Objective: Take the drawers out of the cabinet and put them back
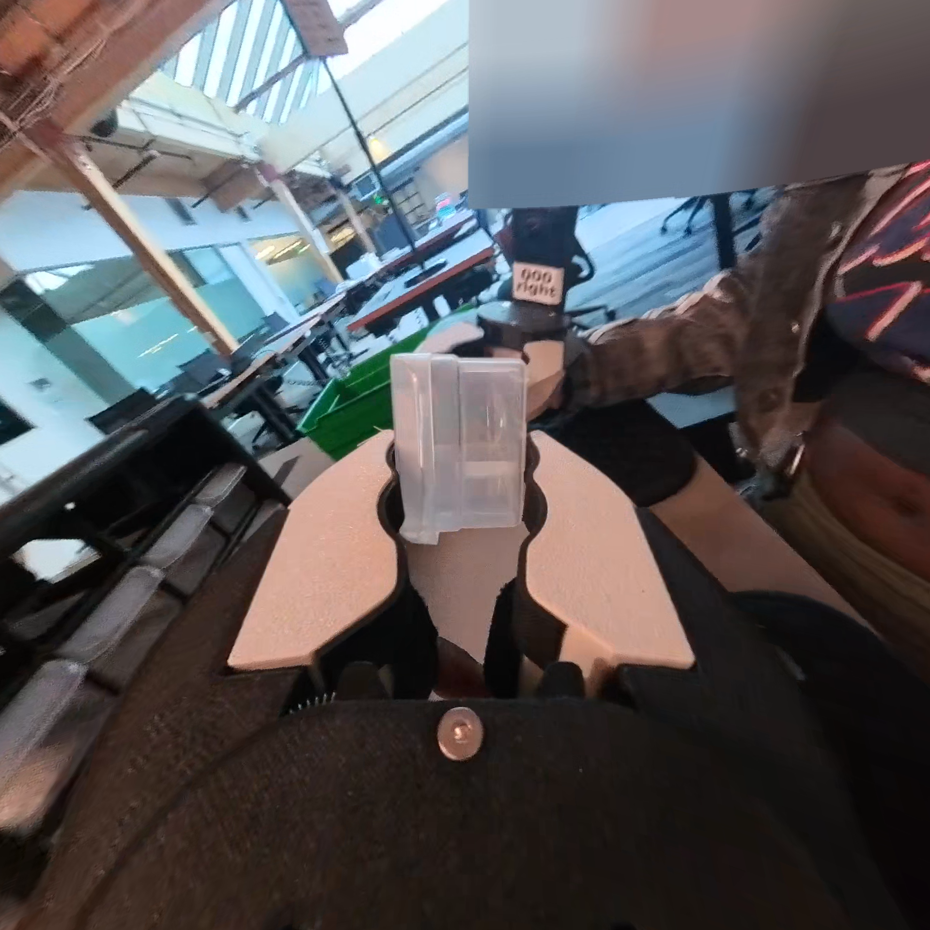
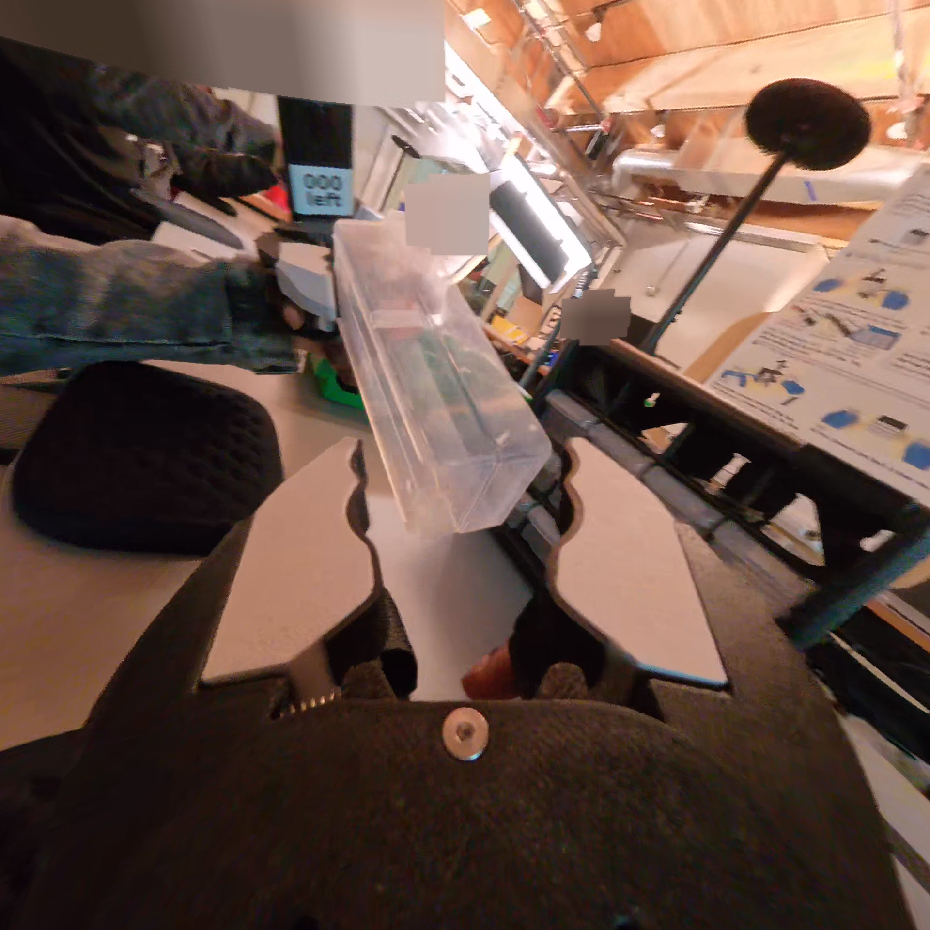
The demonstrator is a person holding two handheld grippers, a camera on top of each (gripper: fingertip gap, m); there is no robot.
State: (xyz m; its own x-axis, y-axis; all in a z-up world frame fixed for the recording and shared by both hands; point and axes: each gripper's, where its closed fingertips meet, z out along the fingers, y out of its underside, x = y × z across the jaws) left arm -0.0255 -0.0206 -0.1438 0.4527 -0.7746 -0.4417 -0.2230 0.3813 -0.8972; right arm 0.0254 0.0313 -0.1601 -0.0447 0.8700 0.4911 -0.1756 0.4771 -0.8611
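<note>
A clear plastic drawer [image 1: 459,443] is held in the air, end-on, between my left gripper's fingers; my left gripper [image 1: 460,445] is shut on it. In the right wrist view the same drawer [image 2: 433,382] runs from the left gripper [image 2: 307,287] down to my right gripper [image 2: 463,448]. The right gripper's jaws stand apart around the drawer's near end, which sits close to the right finger [image 2: 619,543]. The black cabinet [image 2: 714,453] stands just right of it. It also shows in the left wrist view [image 1: 126,478], at the left, with several clear drawers in it.
A black padded case [image 2: 146,453] lies on the white table [image 2: 75,604] at the left. A green bin [image 1: 347,407] sits beyond the drawer. A printed sheet [image 2: 855,327] leans behind the cabinet, beside a black stand [image 2: 805,126]. The person's sleeve [image 1: 704,342] reaches across.
</note>
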